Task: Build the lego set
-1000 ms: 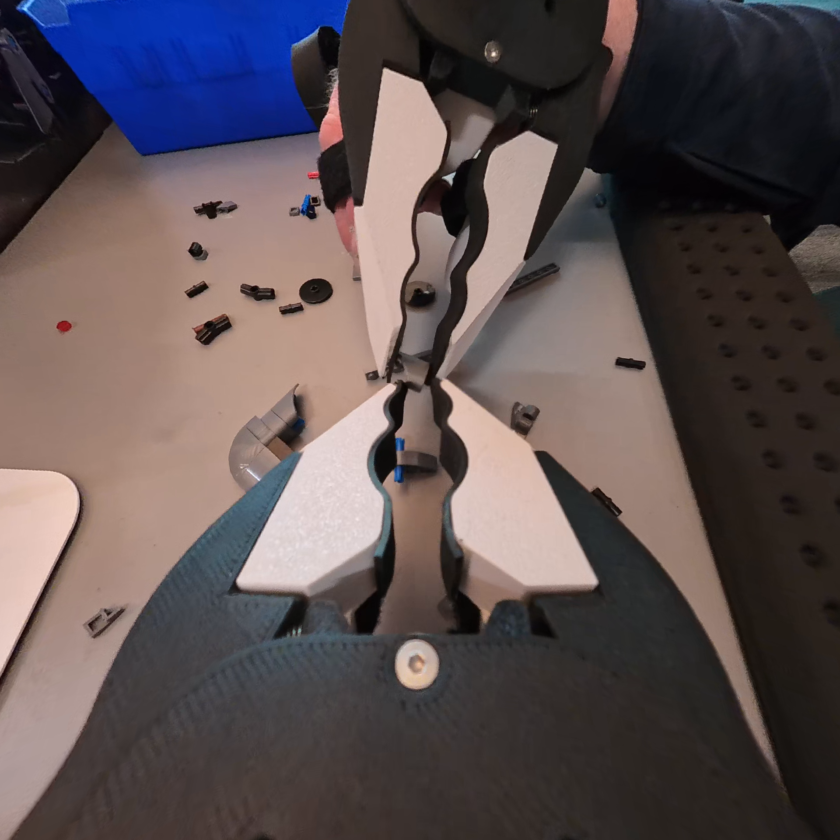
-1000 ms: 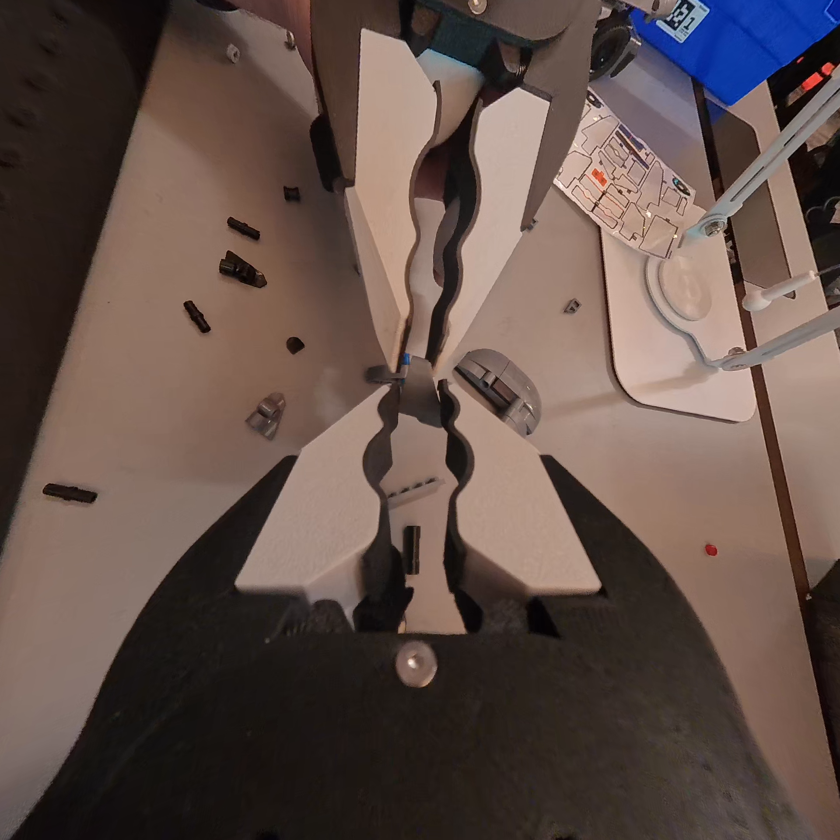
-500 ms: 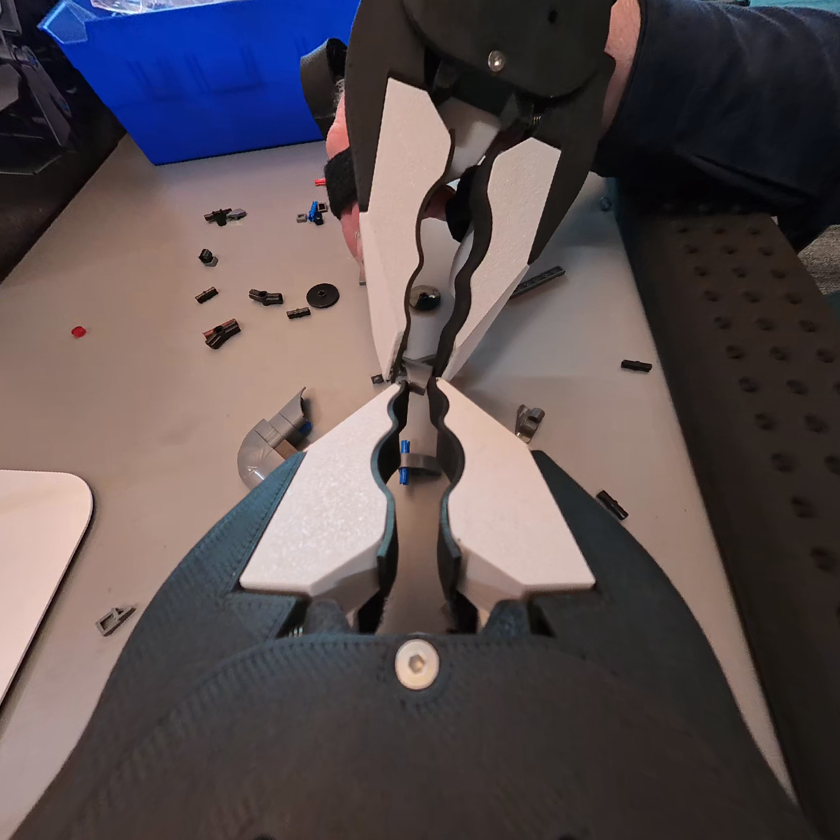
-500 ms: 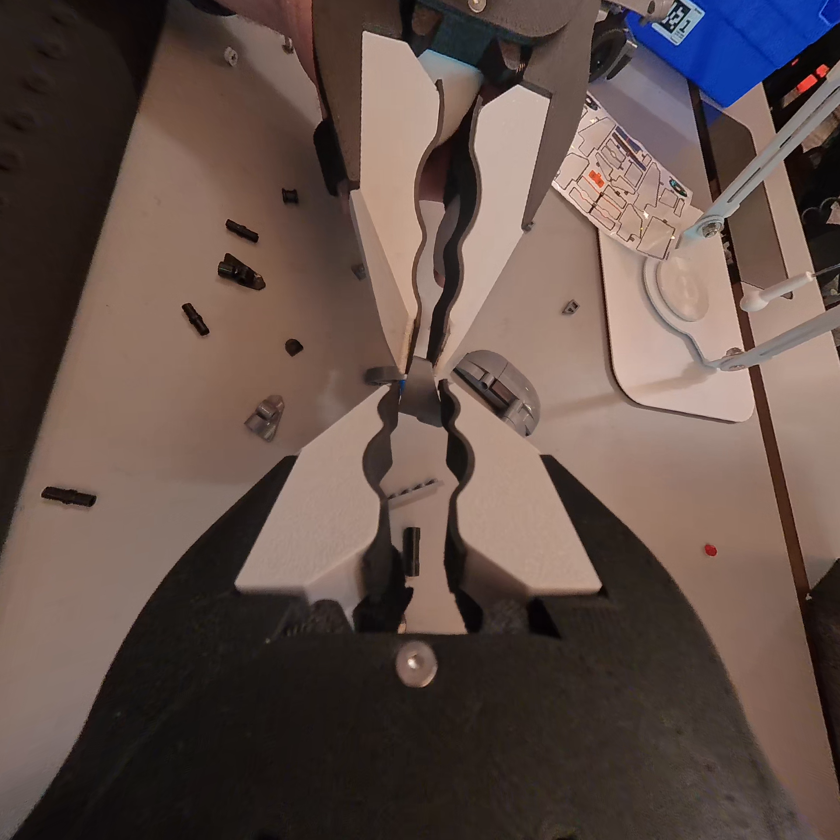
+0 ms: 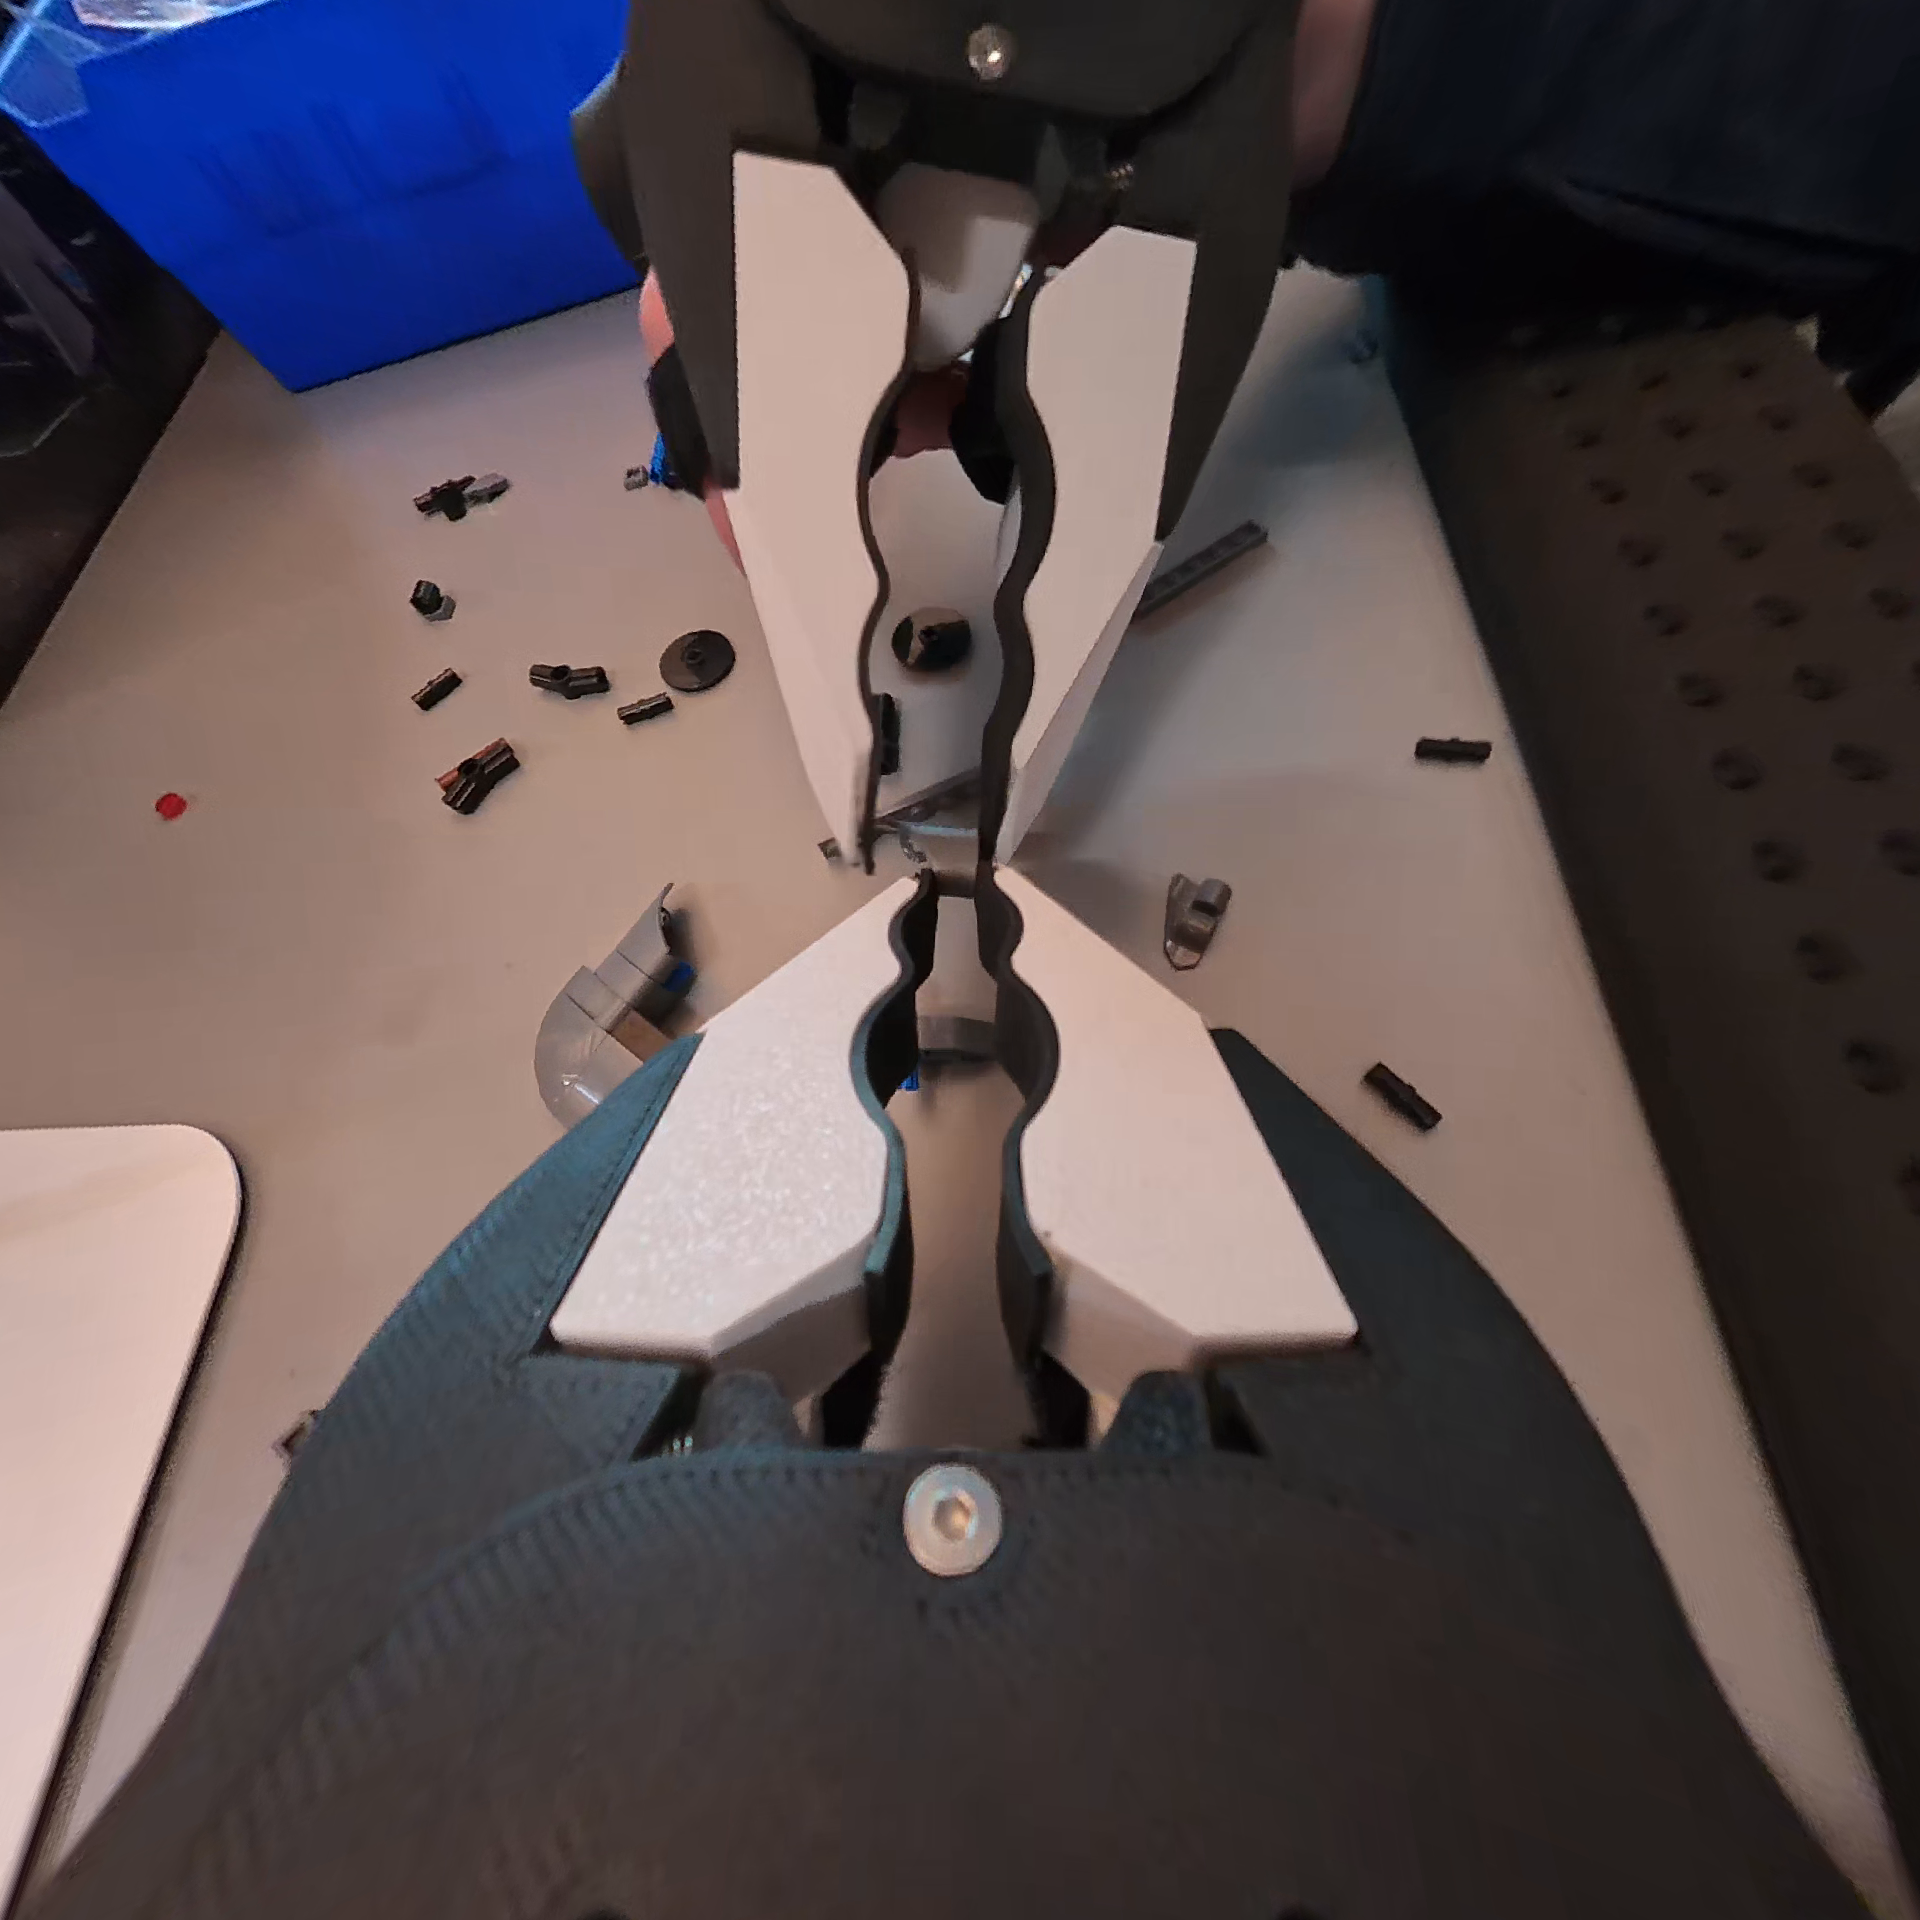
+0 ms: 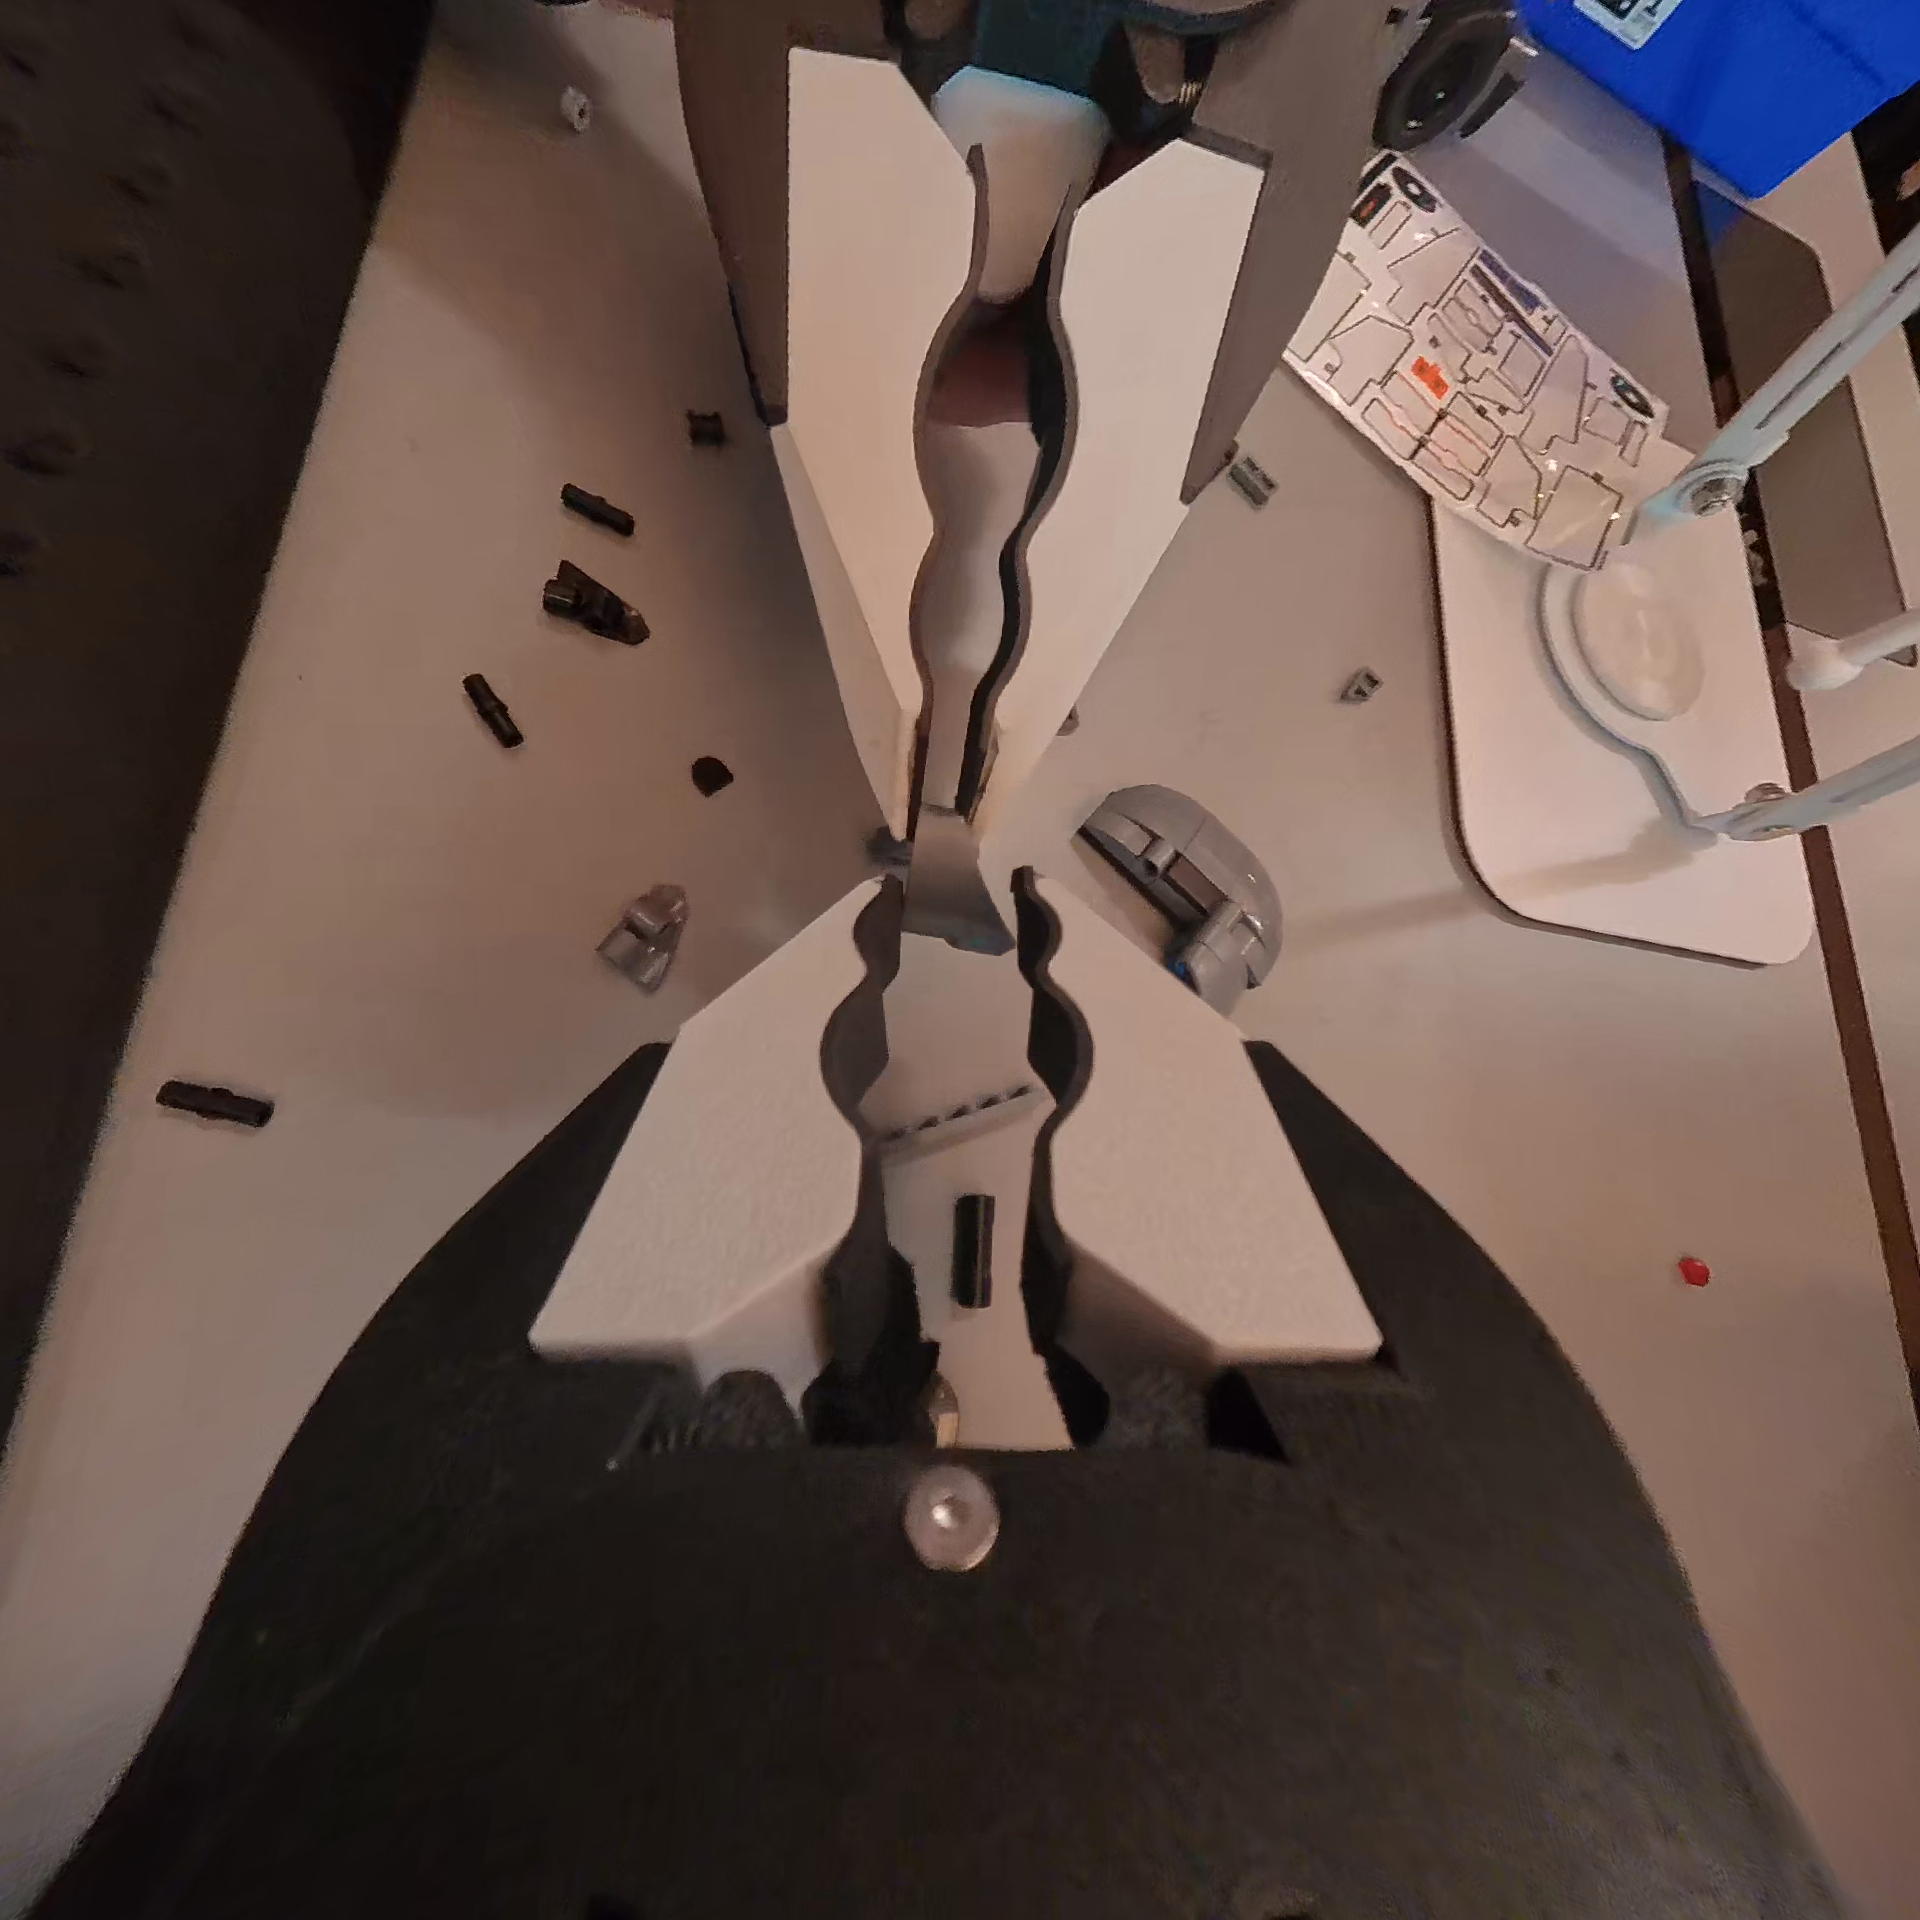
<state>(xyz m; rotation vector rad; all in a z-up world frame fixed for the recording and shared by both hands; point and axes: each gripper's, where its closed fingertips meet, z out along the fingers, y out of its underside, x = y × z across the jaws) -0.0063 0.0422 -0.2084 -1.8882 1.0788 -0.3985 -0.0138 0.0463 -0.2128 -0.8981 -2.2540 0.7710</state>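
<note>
A small grey curved lego piece (image 6: 945, 883) with a blue pin end is pinched at its top by my left gripper (image 6: 945, 800), which reaches in from above in the right wrist view. In the left wrist view my left gripper (image 5: 956, 883) is shut on the same piece (image 5: 956, 914). My right gripper (image 6: 956, 883) faces it tip to tip. Its jaws stand apart on either side of the piece's lower end. In the left wrist view the right gripper (image 5: 925, 847) comes from the top with a clear gap between its tips.
A grey curved lego assembly (image 5: 608, 1013) lies on the table beside the grippers. Several loose black pins (image 5: 566, 677), a small grey part (image 5: 1195, 914) and a red stud (image 5: 168, 805) are scattered around. There is also a blue bin (image 5: 332, 187), a black perforated mat (image 5: 1714, 727), a white board (image 5: 94, 1351) and a sticker sheet (image 6: 1486, 353). Both grippers' tips are close together, under 4 cm apart. My right gripper's tips are some 25 centimeters from the red stud (image 5: 168, 805). Look for it in the right wrist view (image 6: 1694, 1274) too.
My right gripper's jaws have opened off the grey piece. My left gripper keeps hold of it. Both grippers stay tip to tip.
</note>
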